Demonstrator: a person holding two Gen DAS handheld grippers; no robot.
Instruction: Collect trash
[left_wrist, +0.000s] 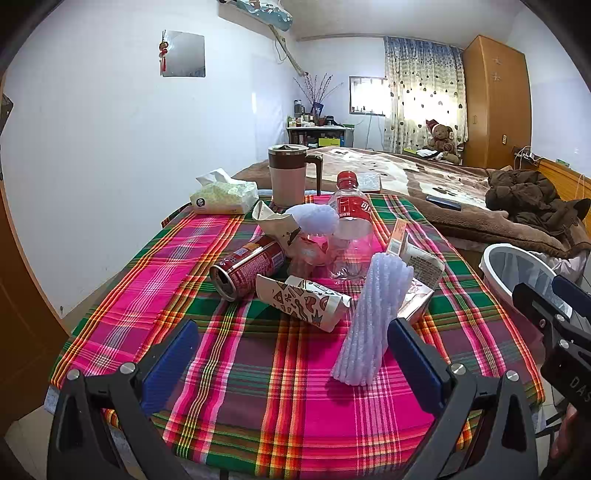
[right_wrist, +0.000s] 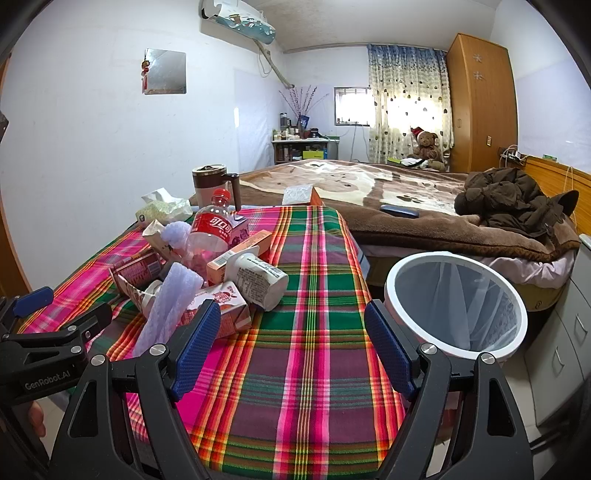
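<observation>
- While the trash lay heaped on the plaid tablecloth, no item was seen in the white bin, whose liner looked empty as far as its inside was shown; the task was judged barely begun.
- The left gripper was held wide open with nothing between its blue pads, low over the near edge of the table and pointed at the pile.
- The right gripper was likewise held wide open and empty, over the near right part of the cloth, with the bin just beside its right finger.
- Nearest the left gripper, the white foam sleeve was seen propped upright, with the patterned paper wrapper just left of it and the red can lying on its side further left.
- Further back, the clear bottle was found standing among crumpled paper; all of this was judged still to be collected.
- The mug and tissue pack at the far edge were judged not to be trash.
- The bin's open mouth was shown fully only in the right wrist view; in the left wrist view just its rim appeared at the right, while the can's open end was shown clearly there alone.
</observation>
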